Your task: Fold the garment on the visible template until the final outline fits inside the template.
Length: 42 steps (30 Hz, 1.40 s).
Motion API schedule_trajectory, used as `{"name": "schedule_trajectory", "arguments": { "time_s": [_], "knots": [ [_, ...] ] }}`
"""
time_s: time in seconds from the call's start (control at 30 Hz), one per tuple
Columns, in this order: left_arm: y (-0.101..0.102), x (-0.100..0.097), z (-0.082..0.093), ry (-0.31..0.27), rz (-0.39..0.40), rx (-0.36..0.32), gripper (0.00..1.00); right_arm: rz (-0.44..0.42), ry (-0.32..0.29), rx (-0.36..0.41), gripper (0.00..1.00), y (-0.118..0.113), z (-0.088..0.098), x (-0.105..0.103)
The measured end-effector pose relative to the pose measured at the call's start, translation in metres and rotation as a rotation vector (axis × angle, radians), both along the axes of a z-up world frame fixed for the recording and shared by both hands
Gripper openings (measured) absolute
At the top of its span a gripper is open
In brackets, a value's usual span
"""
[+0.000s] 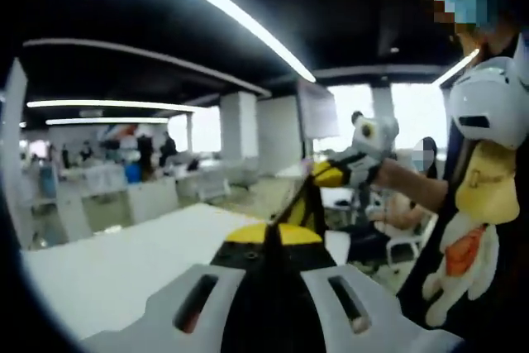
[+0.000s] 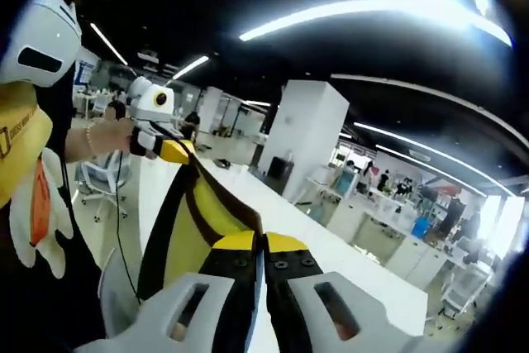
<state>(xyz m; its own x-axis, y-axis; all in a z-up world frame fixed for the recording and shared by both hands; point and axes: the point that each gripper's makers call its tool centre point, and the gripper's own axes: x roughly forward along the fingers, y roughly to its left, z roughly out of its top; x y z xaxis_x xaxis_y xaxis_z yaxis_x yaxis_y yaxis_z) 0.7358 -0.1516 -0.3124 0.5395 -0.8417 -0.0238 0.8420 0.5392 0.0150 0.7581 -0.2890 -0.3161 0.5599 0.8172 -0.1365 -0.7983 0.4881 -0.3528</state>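
Yellow-and-black garment (image 2: 194, 221) hangs stretched in mid-air btwn both grippers, above the white table (image 1: 107, 270). Left gripper (image 1: 266, 241) jaws pinched on one end, right gripper (image 2: 263, 245) clamped on the other, both raised and aimed at each other.

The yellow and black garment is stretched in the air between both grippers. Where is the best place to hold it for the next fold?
Probably keep the two ends already pinched. The garment hangs taut between the right gripper and the left gripper, both closed on its edge, so it hangs free to be laid down on the white table.
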Motion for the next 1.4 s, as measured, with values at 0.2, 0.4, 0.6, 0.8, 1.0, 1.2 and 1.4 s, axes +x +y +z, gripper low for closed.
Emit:
{"name": "schedule_trajectory", "arguments": {
  "time_s": [0.2,0.4,0.6,0.8,1.0,1.2,1.4],
  "knots": [
    [0.003,0.034,-0.036,0.087,0.04,0.002,0.0,-0.015,0.09,-0.015,0.02,0.002,-0.042,0.032],
    [0.008,0.077,-0.081,0.207,0.092,-0.004,0.0,-0.022,0.188,-0.011,0.02,0.006,-0.081,0.066],
    [0.009,0.106,-0.108,0.264,0.111,0.0,0.0,-0.027,0.235,-0.026,0.02,0.009,-0.109,0.095],
    [0.007,0.136,-0.124,0.301,0.119,0.011,0.0,-0.043,0.27,-0.039,0.02,0.01,-0.129,0.126],
    [0.008,0.167,-0.143,0.349,0.126,0.024,0.0,-0.056,0.292,-0.051,0.02,0.012,-0.149,0.161],
    [0.01,0.199,-0.161,0.376,0.14,0.031,0.0,-0.063,0.314,-0.058,0.02,0.015,-0.167,0.195],
    [0.012,0.232,-0.185,0.414,0.159,0.034,0.0,-0.069,0.345,-0.079,0.02,0.02,-0.194,0.234]
  ]
}}
